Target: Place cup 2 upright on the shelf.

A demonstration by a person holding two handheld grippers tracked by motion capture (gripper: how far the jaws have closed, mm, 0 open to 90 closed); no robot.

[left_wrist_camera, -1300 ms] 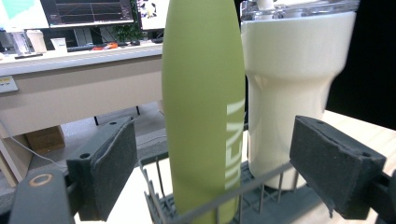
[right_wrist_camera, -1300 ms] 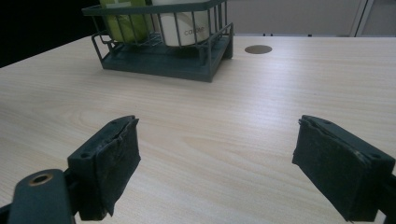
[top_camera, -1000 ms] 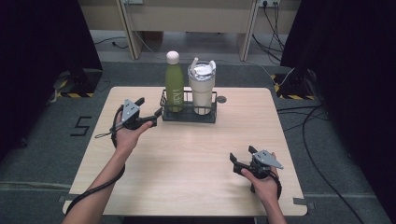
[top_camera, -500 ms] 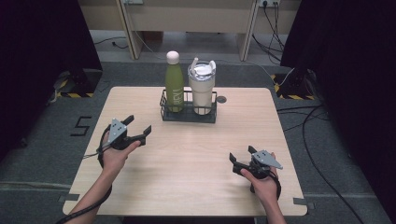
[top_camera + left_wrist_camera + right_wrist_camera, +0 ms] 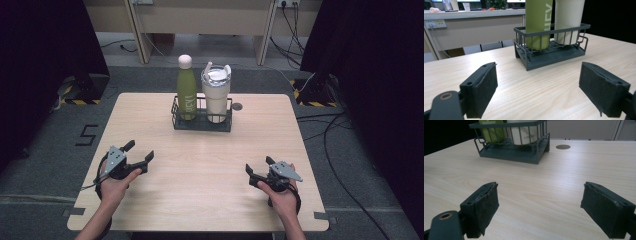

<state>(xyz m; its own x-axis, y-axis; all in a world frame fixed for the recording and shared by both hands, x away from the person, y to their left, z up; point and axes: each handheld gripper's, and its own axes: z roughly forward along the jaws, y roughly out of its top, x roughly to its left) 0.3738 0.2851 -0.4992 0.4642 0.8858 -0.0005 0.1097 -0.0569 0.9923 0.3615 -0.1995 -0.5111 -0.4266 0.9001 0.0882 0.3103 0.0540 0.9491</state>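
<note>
Rack (image 5: 202, 121) sits at the far middle of the bench (image 5: 200, 170), holding a green bottle (image 5: 186, 89) on its left and a white tumbler (image 5: 216, 95) on its right.

Left gripper (image 5: 138, 156) near-left of the rack, well apart from it; fingers (image 5: 482, 87) released, wide, nothing between them.

Right gripper (image 5: 259, 167) near-right of the rack, well apart; fingers (image 5: 482, 206) released, spread over bare bench.

Gripper views cut off the bottle and tumbler tops. A round hole (image 5: 237, 106) lies just right of the rack.
</note>
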